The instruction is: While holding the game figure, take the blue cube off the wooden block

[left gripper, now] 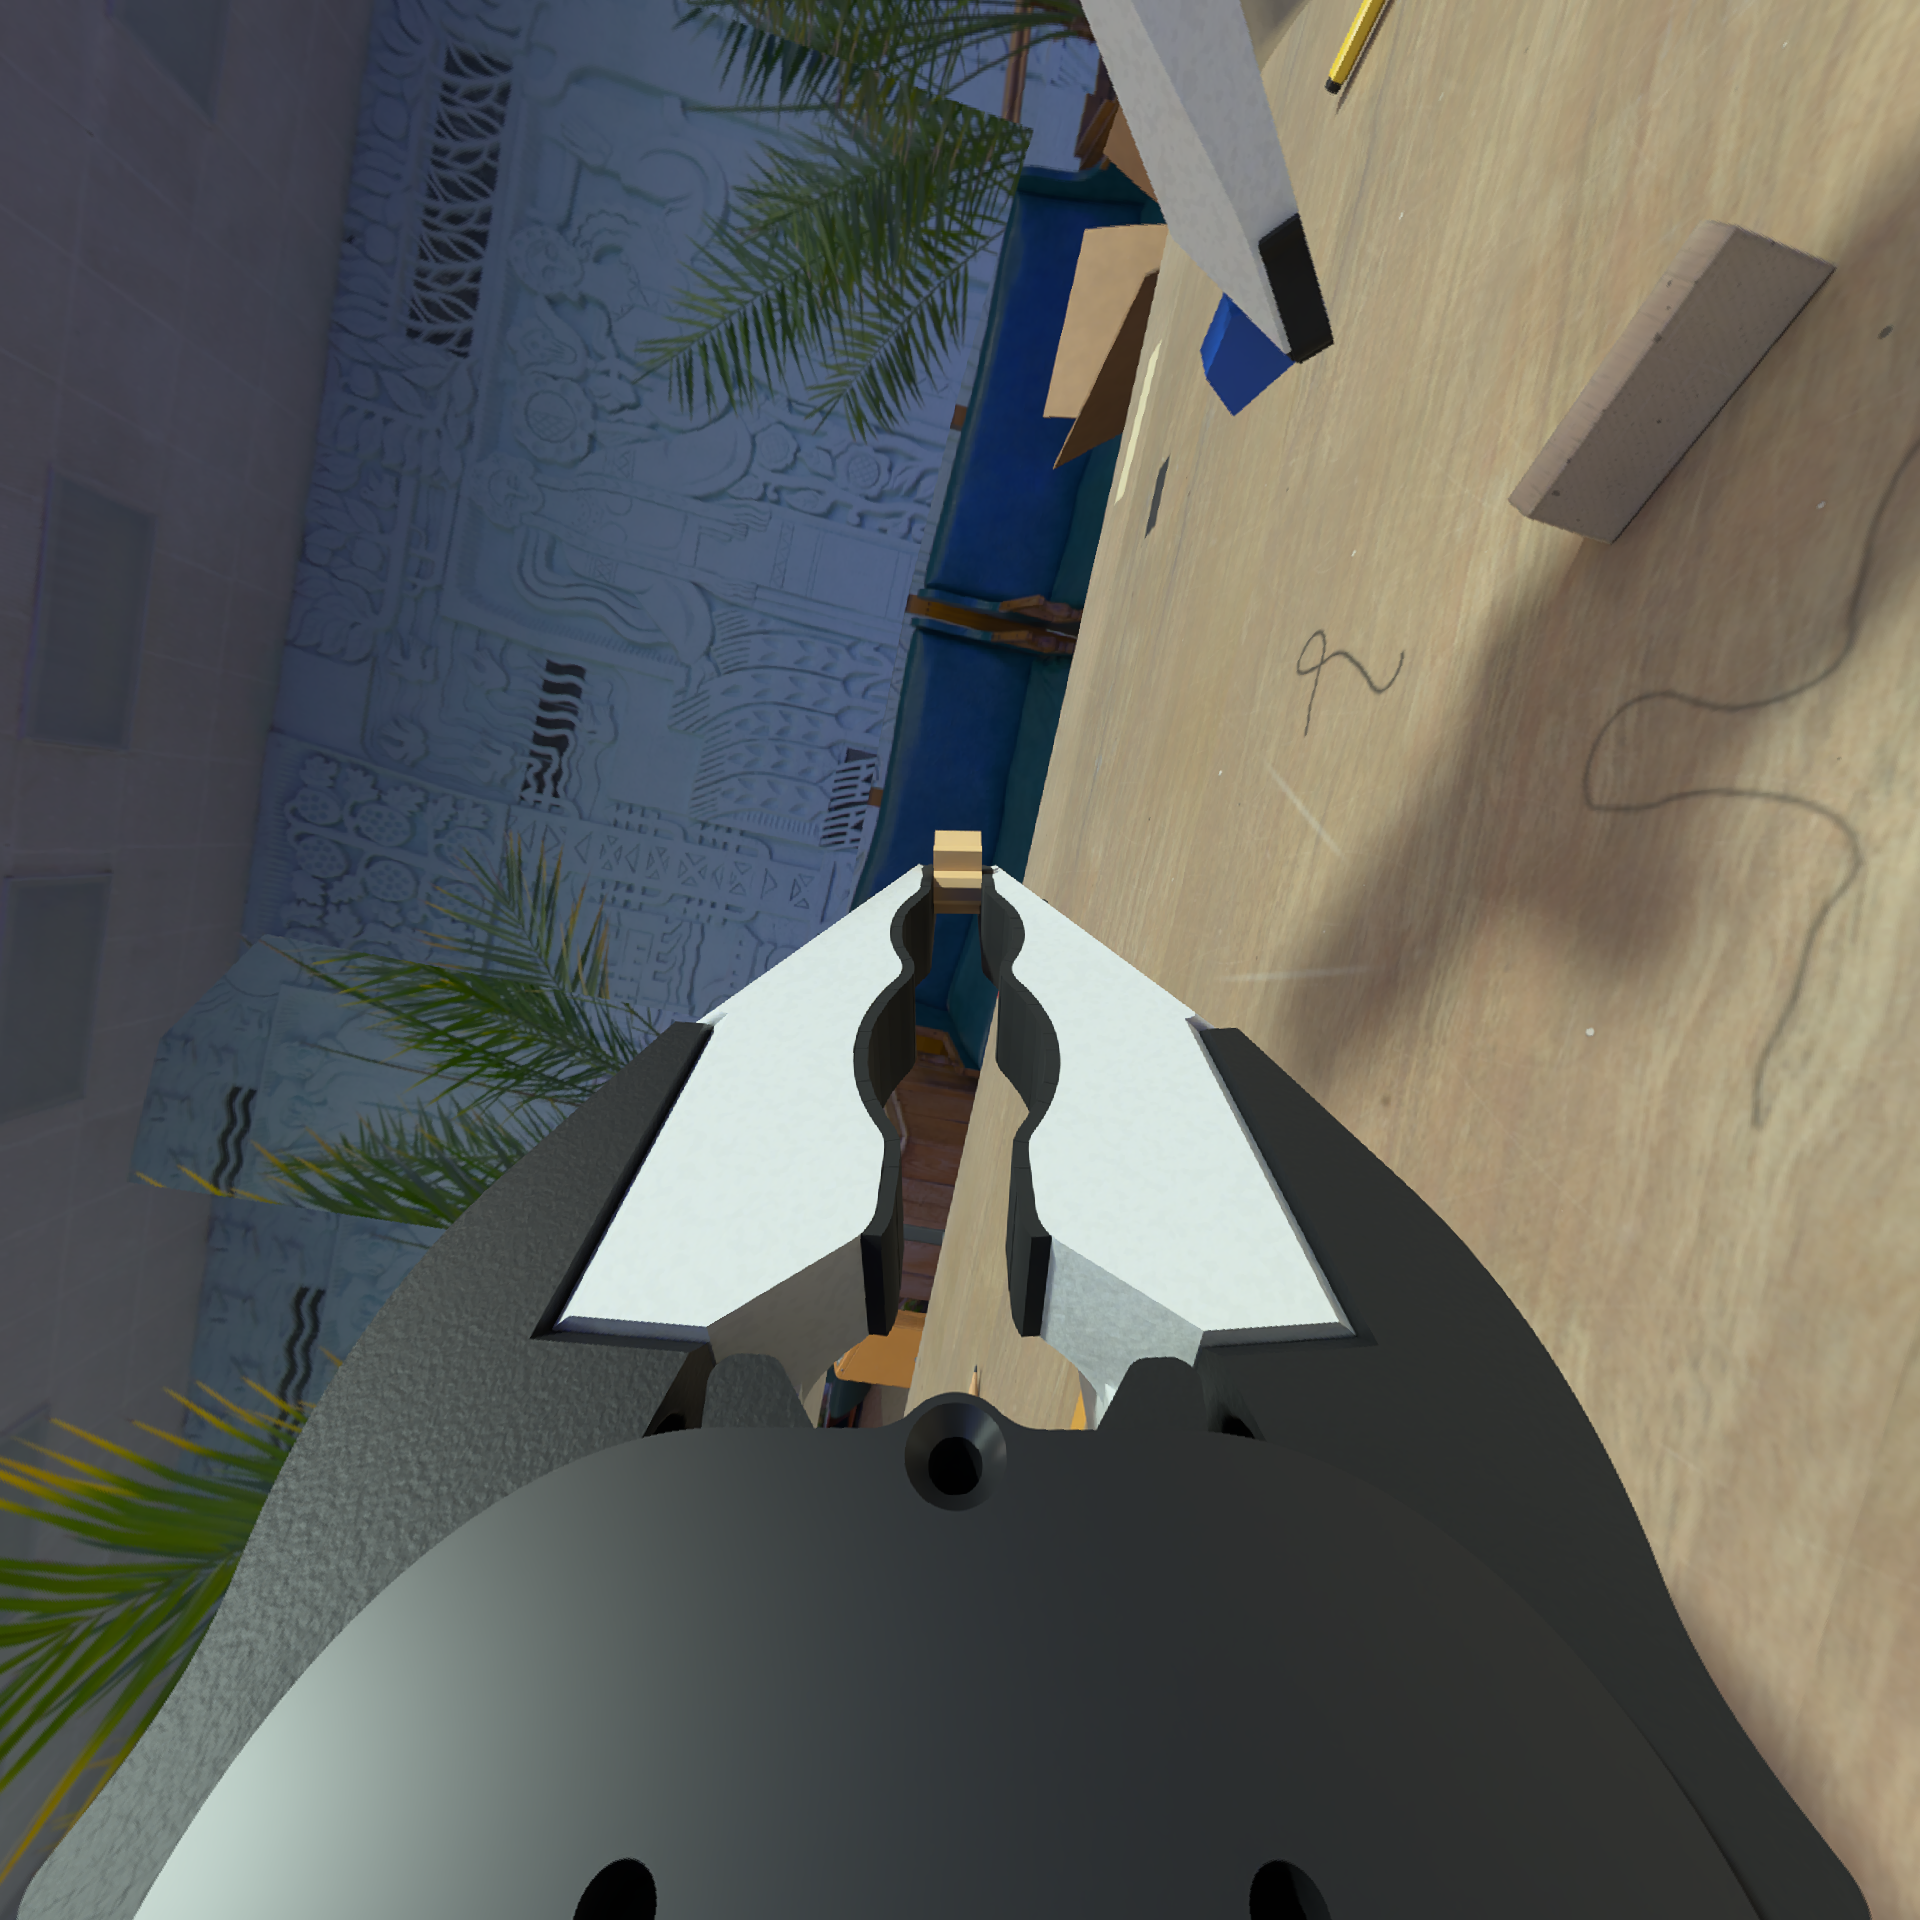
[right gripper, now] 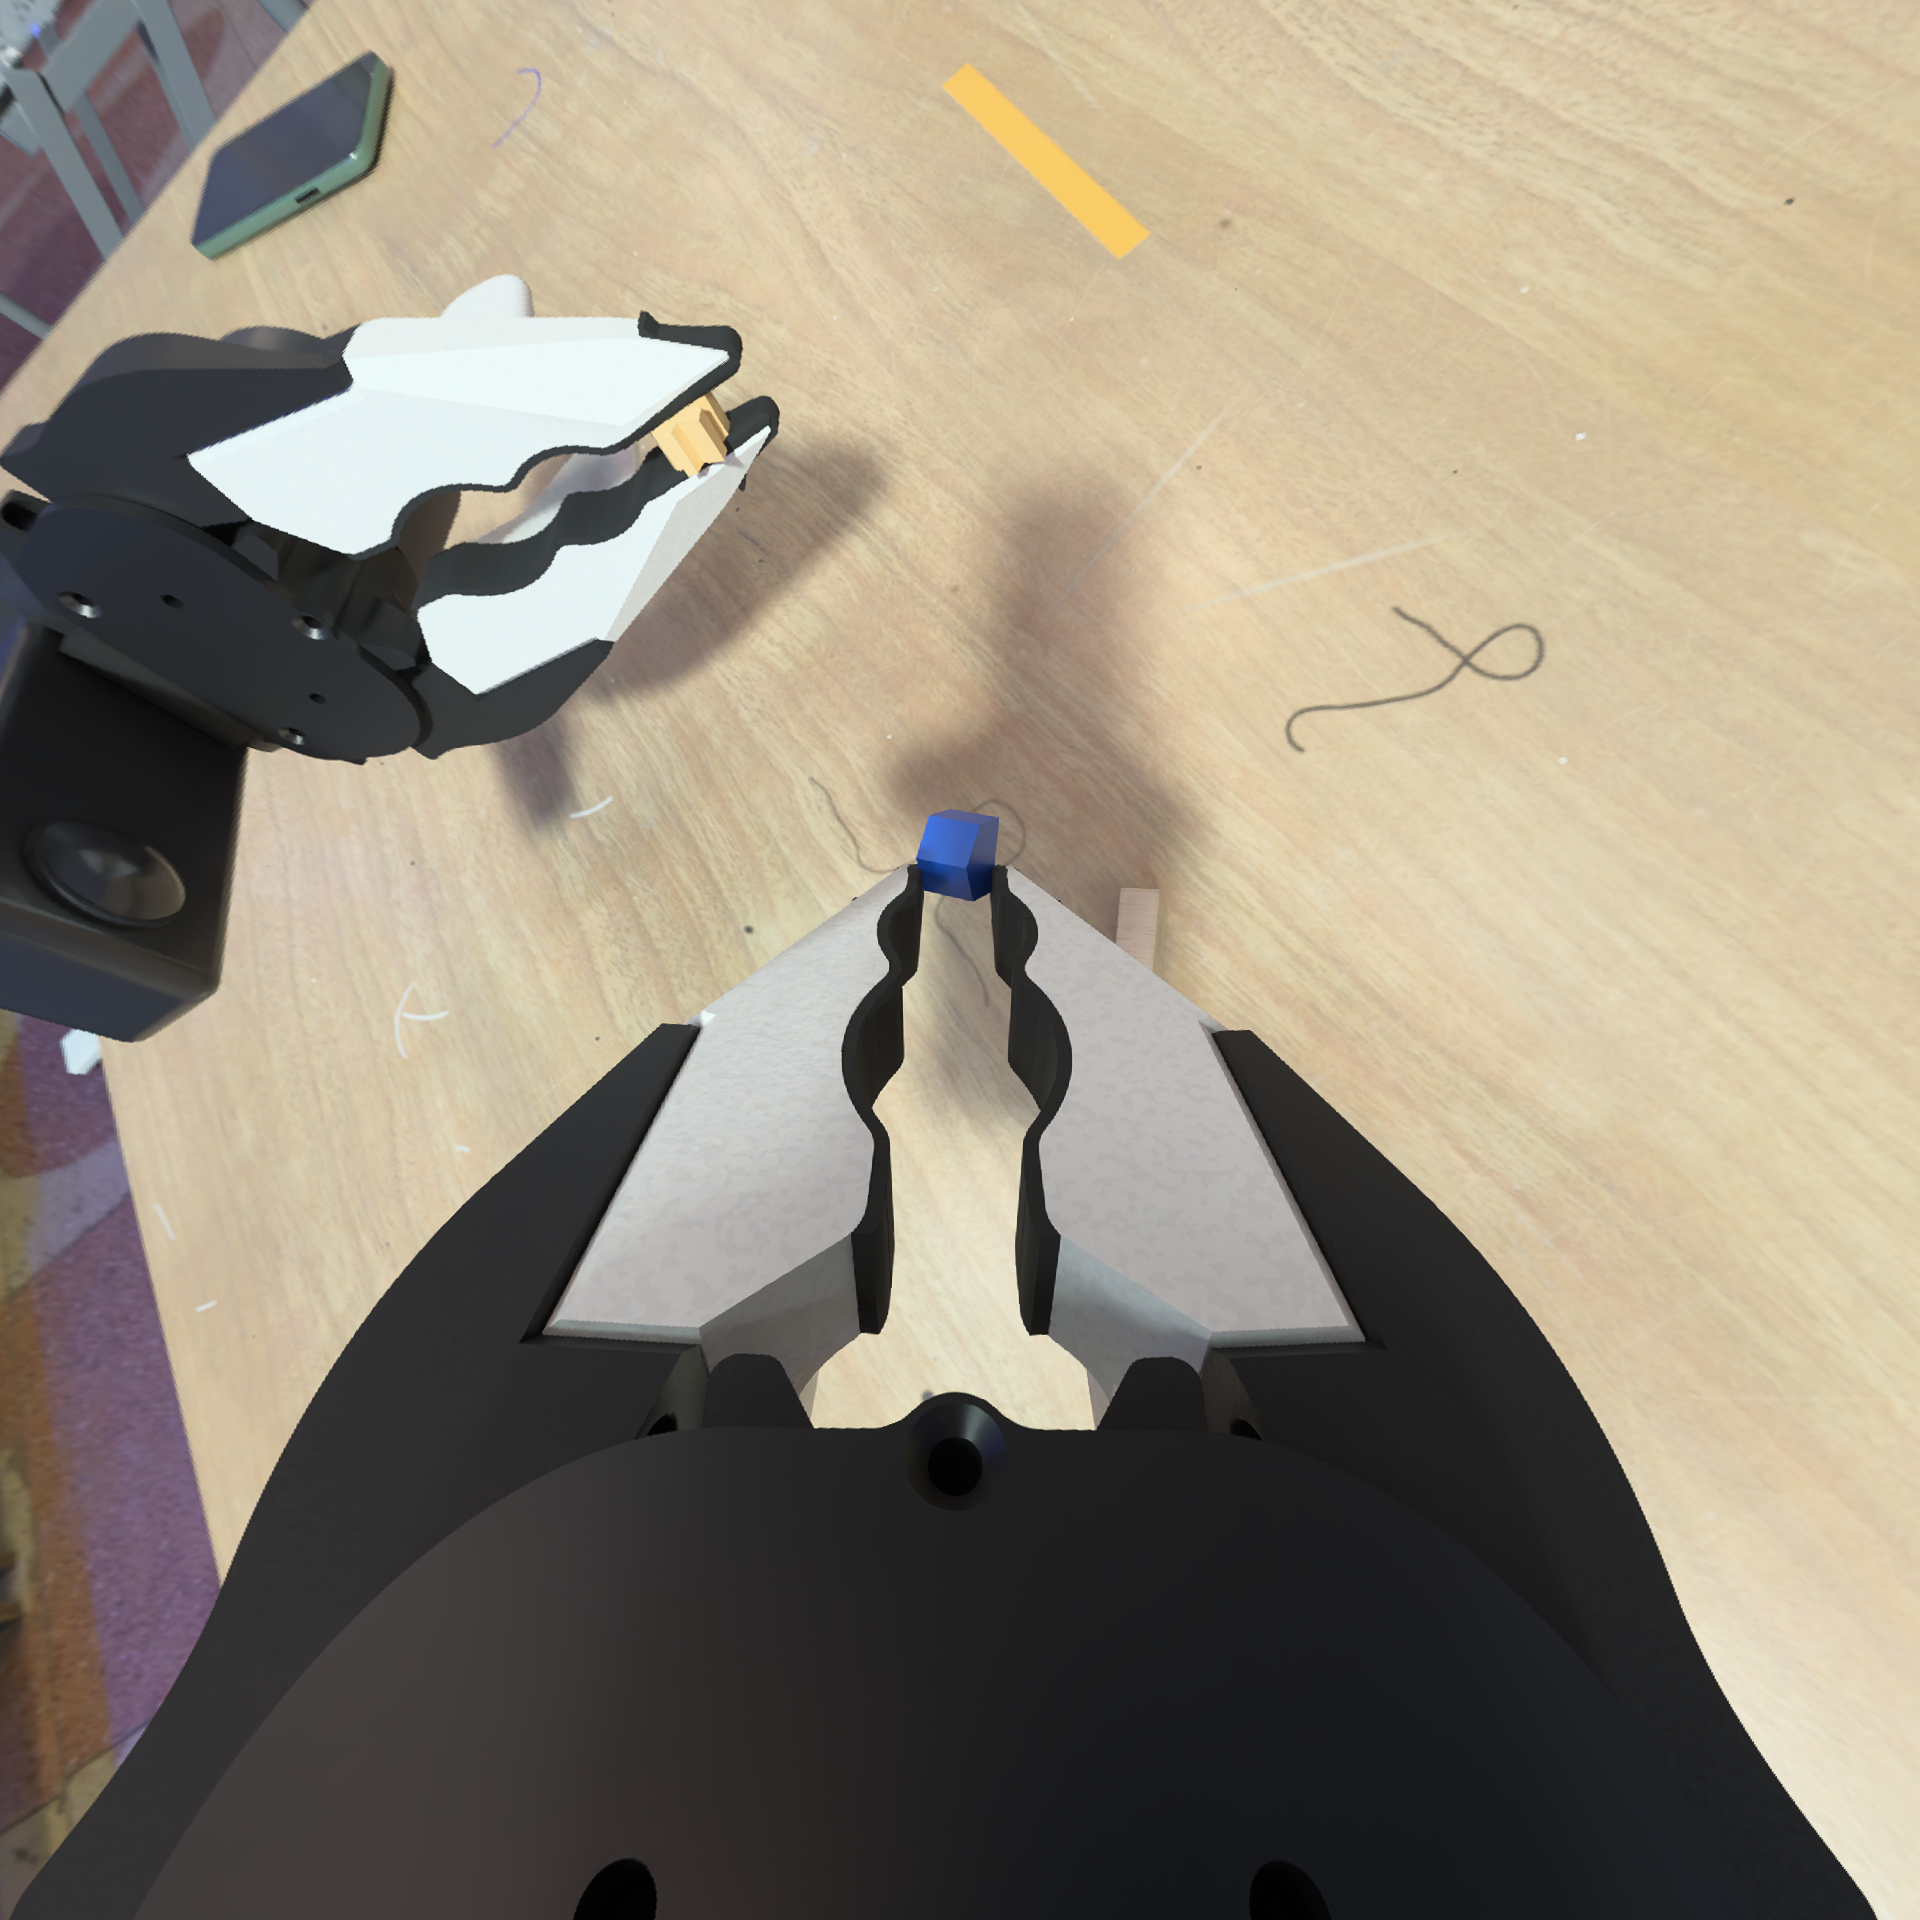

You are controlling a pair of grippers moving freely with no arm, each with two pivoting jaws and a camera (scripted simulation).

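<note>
My left gripper [left gripper: 957, 878] is shut on a small tan game figure [left gripper: 957, 864], held in the air beside the table; both also show in the right wrist view, the gripper [right gripper: 717, 442] and the figure [right gripper: 694, 434]. My right gripper [right gripper: 956, 878] is shut on the blue cube [right gripper: 956, 854] and holds it above the table. In the left wrist view the cube [left gripper: 1242, 358] is pinched at a right fingertip [left gripper: 1294, 286], lifted clear of the wooden block [left gripper: 1673, 379], which lies flat on the table. Only the block's end [right gripper: 1138, 914] peeks out beside my right finger.
The wooden table [right gripper: 1455, 1039] bears pen scribbles. A green-edged phone [right gripper: 296, 156] lies at the far left corner, an orange tape strip [right gripper: 1044, 161] farther back, and a yellow pencil [left gripper: 1356, 47] near the block. The table's left edge drops to a purple floor [right gripper: 104, 1351].
</note>
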